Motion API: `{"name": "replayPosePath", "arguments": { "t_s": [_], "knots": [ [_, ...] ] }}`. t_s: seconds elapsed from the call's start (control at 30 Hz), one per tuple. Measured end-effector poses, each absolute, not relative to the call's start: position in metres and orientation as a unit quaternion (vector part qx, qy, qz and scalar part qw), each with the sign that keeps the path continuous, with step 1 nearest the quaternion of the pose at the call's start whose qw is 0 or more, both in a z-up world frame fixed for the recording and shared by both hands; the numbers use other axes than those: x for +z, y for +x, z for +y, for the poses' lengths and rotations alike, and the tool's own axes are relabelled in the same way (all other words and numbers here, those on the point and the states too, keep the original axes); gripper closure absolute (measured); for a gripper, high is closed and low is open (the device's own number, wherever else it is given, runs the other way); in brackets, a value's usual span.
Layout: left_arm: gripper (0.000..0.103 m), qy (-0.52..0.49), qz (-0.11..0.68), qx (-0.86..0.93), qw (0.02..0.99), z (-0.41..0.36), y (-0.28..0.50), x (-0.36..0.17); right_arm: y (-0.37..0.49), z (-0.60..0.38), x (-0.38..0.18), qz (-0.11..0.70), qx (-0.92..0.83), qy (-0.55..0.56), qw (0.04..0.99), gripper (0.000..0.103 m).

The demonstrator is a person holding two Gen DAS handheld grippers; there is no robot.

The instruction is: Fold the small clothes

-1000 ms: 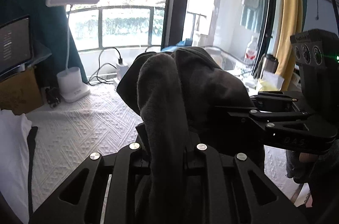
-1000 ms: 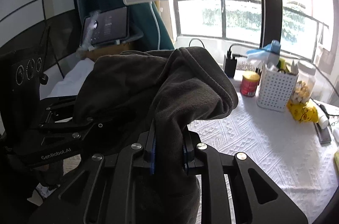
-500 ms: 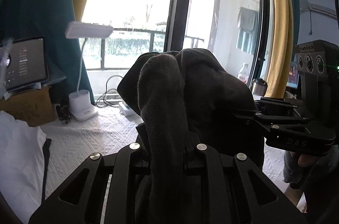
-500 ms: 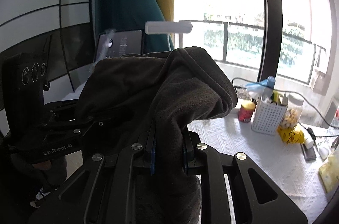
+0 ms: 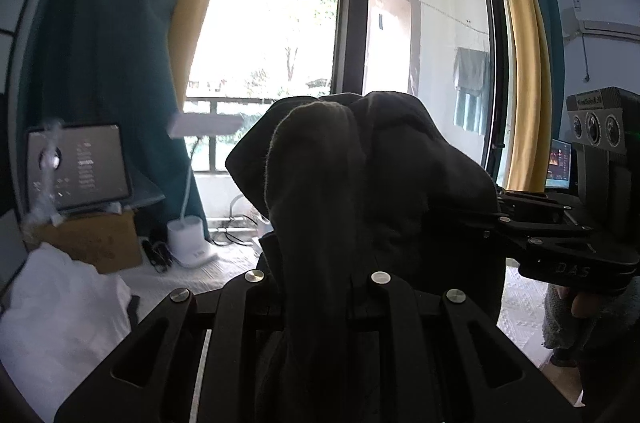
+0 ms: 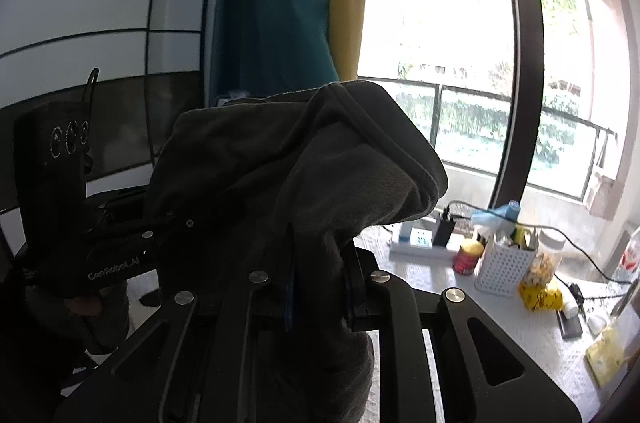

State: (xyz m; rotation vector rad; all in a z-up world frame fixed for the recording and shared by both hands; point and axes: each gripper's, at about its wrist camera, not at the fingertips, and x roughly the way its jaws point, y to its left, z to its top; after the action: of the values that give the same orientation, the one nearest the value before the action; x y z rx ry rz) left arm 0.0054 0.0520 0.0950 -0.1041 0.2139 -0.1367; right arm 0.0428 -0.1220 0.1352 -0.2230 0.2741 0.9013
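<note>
A dark grey fleece garment (image 5: pixel 360 183) is held up in the air between both grippers, high above the white table (image 5: pixel 224 267). My left gripper (image 5: pixel 320 307) is shut on one bunched edge of it. My right gripper (image 6: pixel 320 287) is shut on another edge of the garment (image 6: pixel 288 163), which drapes over its fingers. The right gripper also shows at the right of the left wrist view (image 5: pixel 560 243), and the left gripper at the left of the right wrist view (image 6: pixel 116 247), both gripping the cloth close together. The fingertips are hidden by fabric.
A white desk lamp (image 5: pixel 192 239), a tablet (image 5: pixel 78 169) on a cardboard box and white cloth (image 5: pixel 52 311) lie to the left. A white basket (image 6: pixel 504 263), a red can (image 6: pixel 466 255), a power strip (image 6: pixel 420 243) and yellow packets (image 6: pixel 540 297) stand on the table by the window.
Both grippers have lifted and tilted upward with the garment; the table and lamp have dropped lower in both views. The grips have not changed.
</note>
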Motion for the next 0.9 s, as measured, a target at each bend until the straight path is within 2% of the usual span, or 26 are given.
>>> {"name": "replayPosePath", "arguments": {
  "t_s": [0.53, 0.9],
  "knots": [
    [0.086, -0.015, 0.084, -0.015, 0.996, 0.109, -0.036, 0.116, -0.016, -0.070, 0.168, 0.080, 0.498, -0.117, 0.856, 0.084],
    [0.086, -0.008, 0.099, 0.009, 0.995, 0.152, -0.055, 0.112, -0.041, -0.034, 0.159, 0.082, 0.529, -0.125, 0.835, 0.084]
  ]
}}
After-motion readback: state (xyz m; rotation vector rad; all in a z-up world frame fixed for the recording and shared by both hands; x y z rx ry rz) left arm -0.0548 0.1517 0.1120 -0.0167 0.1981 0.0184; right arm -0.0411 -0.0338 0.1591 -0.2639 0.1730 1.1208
